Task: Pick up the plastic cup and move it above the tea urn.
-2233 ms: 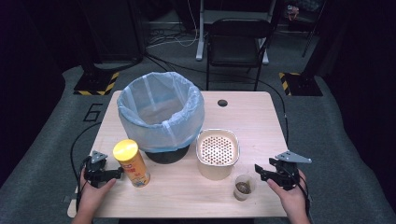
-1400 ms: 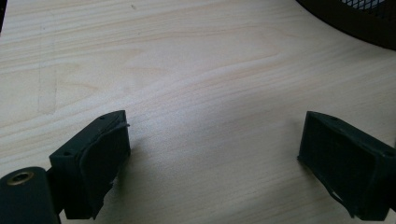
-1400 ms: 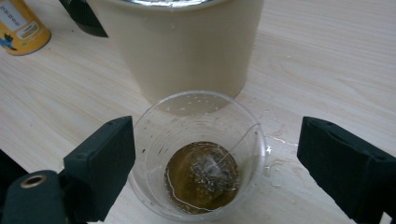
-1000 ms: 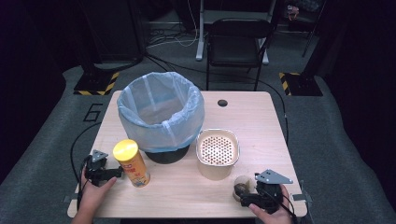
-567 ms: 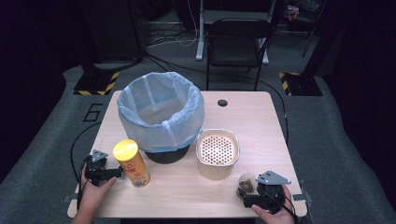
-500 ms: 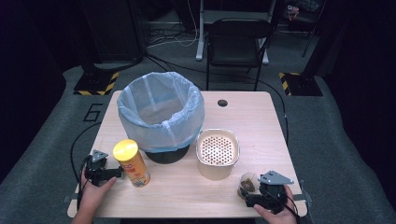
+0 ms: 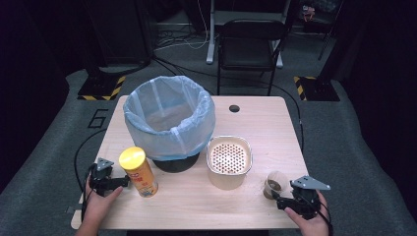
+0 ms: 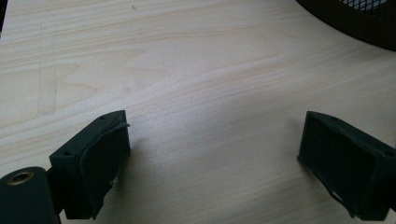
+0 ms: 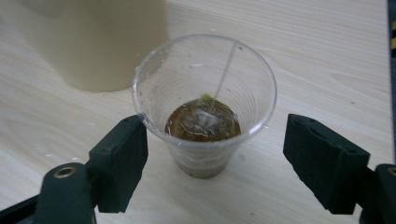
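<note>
A clear plastic cup with brown liquid and a tea bag stands on the wooden table near its front right. My right gripper has the cup between its jaws. Those jaws have just been closing. In the right gripper view the left pad touches the cup's rim, while the right pad stands clear of it. My left gripper rests at the front left beside a yellow-lidded chip can. It is open over bare wood.
A black bin lined with a blue bag fills the table's middle left. A beige container with a perforated insert stands just left of the cup. A black chair is behind the table.
My right gripper came in from the right around the cup, and its jaws narrowed. The gripper and the cup have since shifted a little right. The left gripper stayed put.
</note>
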A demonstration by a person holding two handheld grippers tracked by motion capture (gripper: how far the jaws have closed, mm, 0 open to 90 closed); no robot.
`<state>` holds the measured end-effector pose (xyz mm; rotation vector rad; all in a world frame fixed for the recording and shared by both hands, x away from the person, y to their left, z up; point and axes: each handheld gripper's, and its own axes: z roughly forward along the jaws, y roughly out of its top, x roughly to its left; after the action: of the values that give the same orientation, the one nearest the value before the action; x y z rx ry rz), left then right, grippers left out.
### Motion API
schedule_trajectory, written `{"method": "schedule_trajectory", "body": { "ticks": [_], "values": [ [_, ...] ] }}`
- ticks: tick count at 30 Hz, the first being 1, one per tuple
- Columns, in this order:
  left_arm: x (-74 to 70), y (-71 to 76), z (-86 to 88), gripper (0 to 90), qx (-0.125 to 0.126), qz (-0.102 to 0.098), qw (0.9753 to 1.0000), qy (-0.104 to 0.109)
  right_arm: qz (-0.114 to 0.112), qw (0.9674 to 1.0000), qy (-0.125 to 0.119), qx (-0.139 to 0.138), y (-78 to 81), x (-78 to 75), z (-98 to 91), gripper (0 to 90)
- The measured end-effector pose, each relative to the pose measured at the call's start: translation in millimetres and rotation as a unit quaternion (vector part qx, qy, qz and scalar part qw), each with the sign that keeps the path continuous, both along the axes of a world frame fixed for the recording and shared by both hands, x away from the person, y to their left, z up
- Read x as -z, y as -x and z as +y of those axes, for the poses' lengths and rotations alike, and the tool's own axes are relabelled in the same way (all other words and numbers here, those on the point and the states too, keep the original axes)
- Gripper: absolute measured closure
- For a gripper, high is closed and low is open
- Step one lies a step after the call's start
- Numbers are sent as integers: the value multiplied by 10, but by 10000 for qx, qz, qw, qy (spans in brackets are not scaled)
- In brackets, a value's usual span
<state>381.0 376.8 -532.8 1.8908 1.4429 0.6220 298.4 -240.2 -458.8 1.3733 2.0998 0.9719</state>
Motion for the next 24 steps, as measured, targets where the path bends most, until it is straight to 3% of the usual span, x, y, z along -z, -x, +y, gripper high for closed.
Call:
{"method": "schedule_trajectory", "body": {
  "ticks": [5,10,18,20,24],
  "values": [
    [0,-1,4,85,6,-19,10000,-34,-5,9991,-12,431,-68,11,-176,237],
    [0,-1,2,84,8,-3,10000,-10,-69,9989,-90,446,-86,-17,-246,246],
    [-1,-1,3,85,8,-4,10000,-19,-410,9988,-264,95,-4,-308,-142,249],
    [-1,0,2,85,2,-5,10000,-23,-574,9977,-349,-45,-49,-397,-55,287],
    [-1,-1,2,84,7,-1,10000,-12,-630,9966,-442,-298,-184,-488,96,424]
  ]
}}
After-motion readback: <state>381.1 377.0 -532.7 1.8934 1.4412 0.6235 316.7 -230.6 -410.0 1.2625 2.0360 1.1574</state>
